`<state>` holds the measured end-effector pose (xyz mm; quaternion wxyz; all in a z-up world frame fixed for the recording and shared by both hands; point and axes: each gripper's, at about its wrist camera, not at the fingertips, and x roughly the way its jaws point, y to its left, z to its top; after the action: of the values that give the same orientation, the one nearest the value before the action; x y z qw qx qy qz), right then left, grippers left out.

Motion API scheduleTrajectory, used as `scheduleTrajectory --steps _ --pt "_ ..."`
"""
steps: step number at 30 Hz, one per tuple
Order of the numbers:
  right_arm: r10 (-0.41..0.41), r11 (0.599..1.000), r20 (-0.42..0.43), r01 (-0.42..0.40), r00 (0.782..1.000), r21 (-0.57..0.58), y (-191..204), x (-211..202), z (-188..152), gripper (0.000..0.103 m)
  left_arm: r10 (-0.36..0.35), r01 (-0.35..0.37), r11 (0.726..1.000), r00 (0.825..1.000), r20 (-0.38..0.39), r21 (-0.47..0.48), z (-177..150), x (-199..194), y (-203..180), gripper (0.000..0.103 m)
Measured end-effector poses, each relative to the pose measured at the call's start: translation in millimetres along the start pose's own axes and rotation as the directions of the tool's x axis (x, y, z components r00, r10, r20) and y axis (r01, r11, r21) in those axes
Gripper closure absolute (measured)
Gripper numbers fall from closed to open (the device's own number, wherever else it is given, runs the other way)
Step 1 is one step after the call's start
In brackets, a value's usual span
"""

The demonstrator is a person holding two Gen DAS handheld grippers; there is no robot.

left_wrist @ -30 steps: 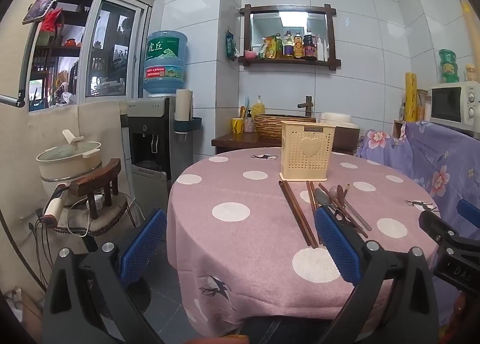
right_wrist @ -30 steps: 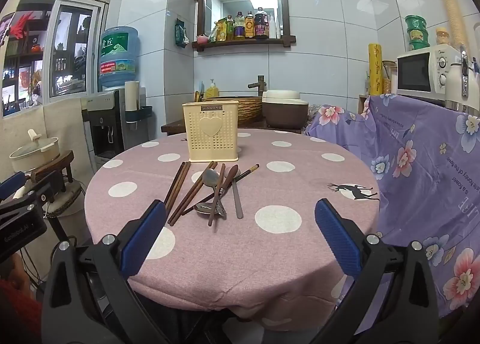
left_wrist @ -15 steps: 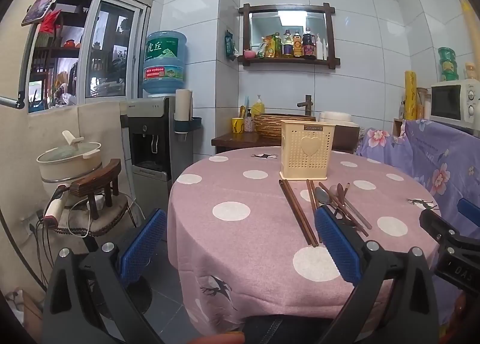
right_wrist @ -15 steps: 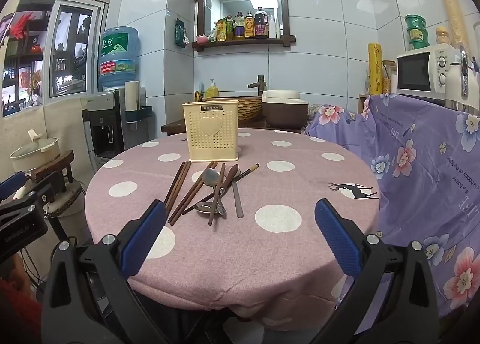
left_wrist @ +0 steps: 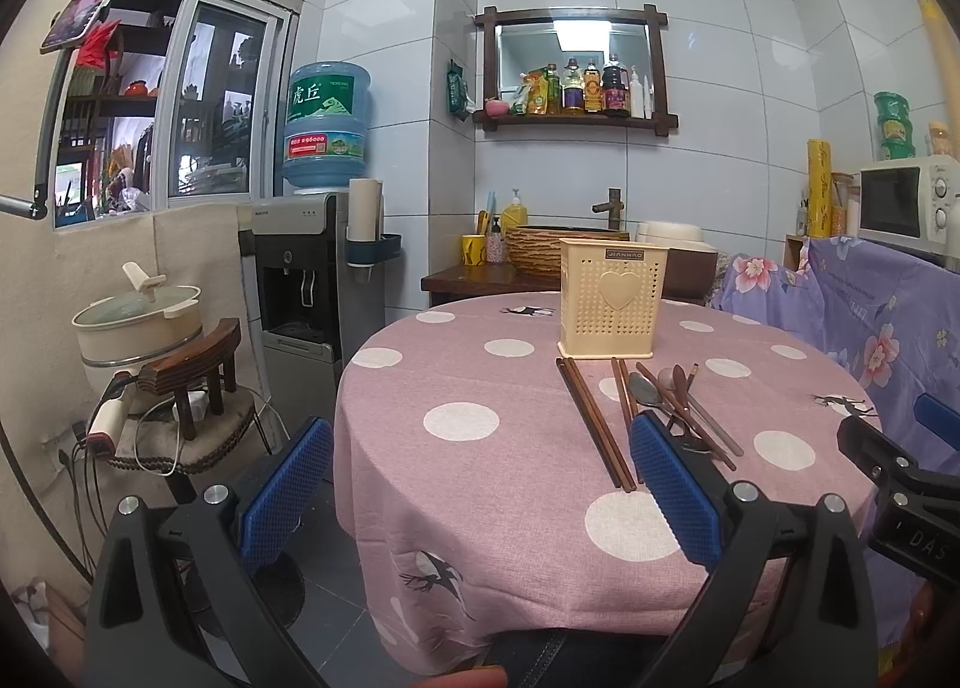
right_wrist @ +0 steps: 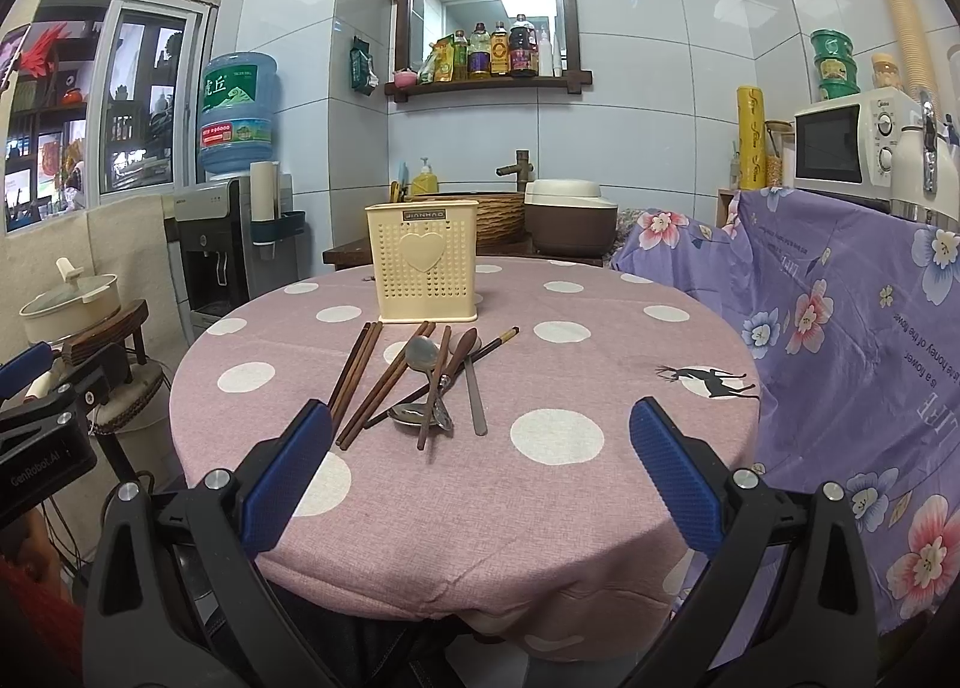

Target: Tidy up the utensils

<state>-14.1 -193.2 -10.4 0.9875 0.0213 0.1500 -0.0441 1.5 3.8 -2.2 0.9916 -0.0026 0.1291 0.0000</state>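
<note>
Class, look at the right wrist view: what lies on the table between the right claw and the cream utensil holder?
In the right wrist view, loose utensils lie between the right claw and the utensil holder: chopsticks and metal spoons on the pink cloth.

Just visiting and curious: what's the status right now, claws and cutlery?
Left claw open, empty. Right claw open, empty, short of the table. Chopsticks and spoons loose on the tablecloth, holder behind them. Nothing in the way.

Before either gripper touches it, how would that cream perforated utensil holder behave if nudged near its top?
The utensil holder looks like thin plastic with nothing showing above its rim, so it is probably light. Tall on a narrow base, it may tip or slide on the tablecloth. It is likely stiff enough to grip.
</note>
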Motion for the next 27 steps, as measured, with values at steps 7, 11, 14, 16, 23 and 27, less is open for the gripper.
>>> scheduleTrajectory --steps 7,11,14,16,23,27 --pt "0.002 1.0 -0.004 -0.002 1.0 0.0 -1.1 0.3 0.5 0.005 -0.001 0.001 1.0 1.0 -0.003 0.008 -1.4 -1.1 -4.3 0.005" --pt "0.003 1.0 -0.004 -0.003 1.0 -0.002 -1.2 0.4 0.4 0.005 0.0 0.0 1.0 1.0 -0.004 0.008 -1.3 -1.1 -4.3 0.005" --pt "0.002 1.0 -0.004 -0.002 1.0 -0.001 -0.9 0.4 0.5 0.005 0.0 0.0 1.0 1.0 -0.003 0.008 -1.4 -1.2 -4.3 0.005" --pt "0.002 1.0 -0.005 -0.002 1.0 -0.002 -0.5 0.6 0.7 0.005 -0.001 0.001 1.0 1.0 -0.003 0.008 -1.1 -1.2 -4.1 0.005" --pt "0.003 1.0 -0.004 -0.003 1.0 -0.003 -0.2 -0.2 0.7 0.005 -0.001 0.001 1.0 1.0 -0.004 0.009 -1.2 -0.8 -4.6 0.005" --pt "0.003 1.0 -0.005 -0.003 1.0 -0.002 -0.1 -0.5 0.7 0.005 -0.001 0.001 1.0 1.0 -0.004 0.008 -1.4 -0.7 -4.5 0.005"
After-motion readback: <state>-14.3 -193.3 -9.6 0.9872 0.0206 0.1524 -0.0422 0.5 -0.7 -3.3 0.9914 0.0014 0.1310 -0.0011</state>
